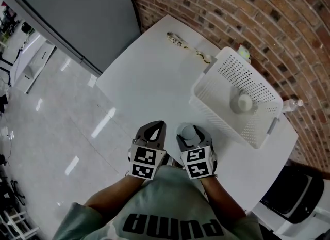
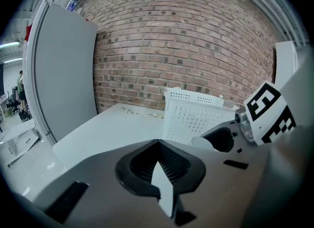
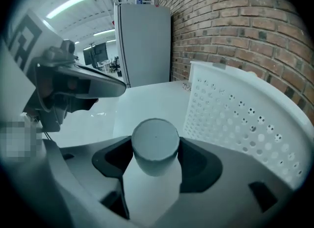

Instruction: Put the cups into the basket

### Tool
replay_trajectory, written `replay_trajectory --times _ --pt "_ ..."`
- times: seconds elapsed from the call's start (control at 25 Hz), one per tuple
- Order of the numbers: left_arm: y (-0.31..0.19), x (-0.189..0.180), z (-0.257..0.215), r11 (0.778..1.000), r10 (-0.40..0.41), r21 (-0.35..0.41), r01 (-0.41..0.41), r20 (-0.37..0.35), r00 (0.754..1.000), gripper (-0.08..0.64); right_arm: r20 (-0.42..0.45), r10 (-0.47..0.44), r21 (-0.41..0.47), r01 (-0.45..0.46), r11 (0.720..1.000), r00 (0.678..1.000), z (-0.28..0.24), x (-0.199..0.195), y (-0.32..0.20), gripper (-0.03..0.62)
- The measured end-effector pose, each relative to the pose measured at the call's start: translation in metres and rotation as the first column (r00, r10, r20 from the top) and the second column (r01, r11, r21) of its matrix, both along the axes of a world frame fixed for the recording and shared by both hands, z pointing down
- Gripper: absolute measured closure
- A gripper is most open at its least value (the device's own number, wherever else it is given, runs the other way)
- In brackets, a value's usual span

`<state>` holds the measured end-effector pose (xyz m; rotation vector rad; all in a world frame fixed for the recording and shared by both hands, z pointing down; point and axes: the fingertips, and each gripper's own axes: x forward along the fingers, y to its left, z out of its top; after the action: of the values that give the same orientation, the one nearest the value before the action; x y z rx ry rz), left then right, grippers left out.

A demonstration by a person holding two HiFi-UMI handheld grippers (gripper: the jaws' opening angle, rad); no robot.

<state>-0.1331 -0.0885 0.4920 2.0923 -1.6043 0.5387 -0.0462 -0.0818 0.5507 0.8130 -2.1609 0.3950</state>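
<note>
Cup (image 3: 156,146), white with its flat round end pointing out past the jaw tips, sits pinched between the two jaws of the right claw (image 1: 192,130), over the near part of the white desk (image 1: 154,79) and just left of the perforated white basket (image 1: 242,71), apart from it. Left claw (image 1: 156,128) hangs just to the left of the right one, its jaws pressed together on nothing. Another cup (image 1: 242,101) rests inside the basket, which stands at the desk's right side by the brick wall (image 1: 268,12).
</note>
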Motion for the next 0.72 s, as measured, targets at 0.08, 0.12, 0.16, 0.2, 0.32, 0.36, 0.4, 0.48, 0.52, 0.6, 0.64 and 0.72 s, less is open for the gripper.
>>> replay_trajectory --times 0.08,0.12,0.16,0.2,0.32,0.36,0.4,0.48,0.52,0.6,0.64,0.72 --pt "-0.002 0.002 -0.007 1.0 0.005 0.013 -0.005 -0.005 1.0 0.557 0.021 0.01 0.012 -0.01 1.0 1.0 -0.017 0.002 0.001 0.299" --pt "-0.004 0.004 -0.011 1.0 0.011 0.021 -0.011 -0.009 1.0 0.557 0.029 0.013 0.017 -0.013 1.0 1.0 -0.026 0.004 0.001 0.299" --pt "-0.005 0.007 -0.016 0.999 0.019 0.031 -0.019 -0.013 1.0 0.557 0.035 0.015 0.022 -0.015 1.0 0.999 -0.035 0.006 0.002 0.299" --pt "-0.007 0.01 -0.021 0.999 0.03 0.042 -0.03 -0.016 0.999 0.557 0.041 0.017 0.029 -0.019 0.999 0.999 -0.043 0.009 0.002 0.299" --pt "-0.01 0.023 -0.038 0.995 0.073 0.073 -0.071 -0.02 0.997 0.557 0.06 0.041 0.054 -0.044 0.998 0.997 -0.07 0.018 0.001 0.299" --pt "-0.011 0.028 -0.044 0.993 0.088 0.084 -0.086 -0.024 0.996 0.557 0.071 0.052 0.061 -0.056 0.997 0.996 -0.08 0.021 0.0 0.299" --pt "-0.012 0.032 -0.049 0.991 0.102 0.094 -0.099 -0.032 0.994 0.557 0.084 0.062 0.064 -0.067 0.996 0.995 -0.089 0.024 0.0 0.299" --pt "-0.014 0.039 -0.059 0.986 0.127 0.112 -0.12 -0.052 0.991 0.557 0.107 0.073 0.073 -0.081 0.994 0.992 -0.106 0.028 -0.001 0.299" --pt "-0.015 0.041 -0.064 0.985 0.135 0.119 -0.127 -0.061 0.989 0.557 0.115 0.076 0.081 -0.086 0.993 0.99 -0.115 0.03 -0.002 0.299" --pt "-0.02 0.045 -0.074 0.982 0.147 0.131 -0.135 -0.08 0.986 0.557 0.127 0.08 0.105 -0.094 0.99 0.989 -0.134 0.033 -0.004 0.299" --pt "-0.022 0.047 -0.078 0.98 0.154 0.138 -0.141 -0.088 0.984 0.557 0.131 0.082 0.116 -0.098 0.988 0.988 -0.143 0.035 -0.006 0.299" --pt "-0.026 0.052 -0.085 0.976 0.174 0.152 -0.159 -0.096 0.98 0.557 0.135 0.086 0.142 -0.105 0.984 0.987 -0.16 0.041 -0.008 0.299"
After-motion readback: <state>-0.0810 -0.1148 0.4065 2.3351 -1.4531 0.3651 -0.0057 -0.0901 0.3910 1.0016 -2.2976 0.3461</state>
